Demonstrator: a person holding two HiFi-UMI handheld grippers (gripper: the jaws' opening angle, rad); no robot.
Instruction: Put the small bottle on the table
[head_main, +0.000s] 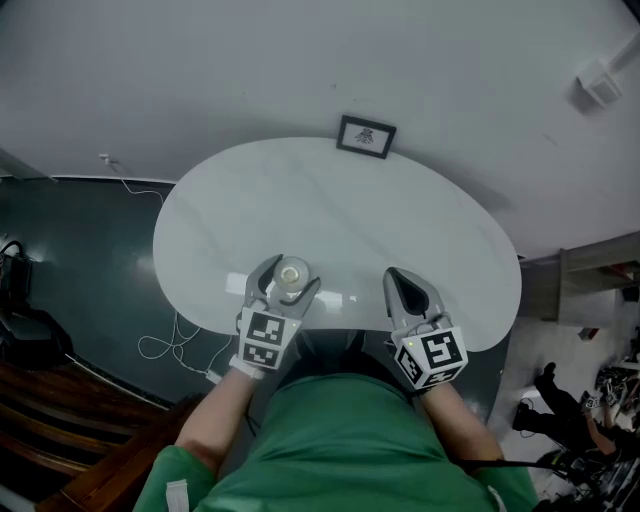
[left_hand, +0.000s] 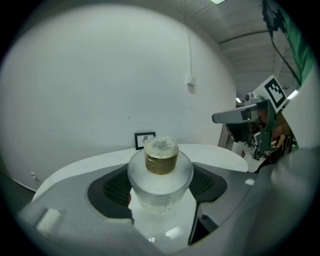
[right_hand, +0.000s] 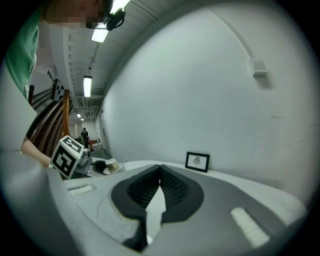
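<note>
A small frosted bottle (head_main: 293, 277) with a gold cap stands upright over the near edge of the white oval table (head_main: 330, 205). My left gripper (head_main: 292, 271) is shut on it, one pad on each side. In the left gripper view the bottle (left_hand: 160, 172) fills the gap between the dark pads of the left gripper (left_hand: 161, 186). My right gripper (head_main: 398, 279) hovers to the right over the table's near edge, shut with nothing in it; its pads meet at the tips (right_hand: 160, 168). In the right gripper view the bottle (right_hand: 111, 165) shows small at far left.
A small black picture frame (head_main: 366, 136) leans against the white wall at the table's far edge. White cables (head_main: 165, 345) lie on the dark floor to the left. Wooden furniture (head_main: 70, 430) stands at lower left, and a shelf unit (head_main: 590, 280) at right.
</note>
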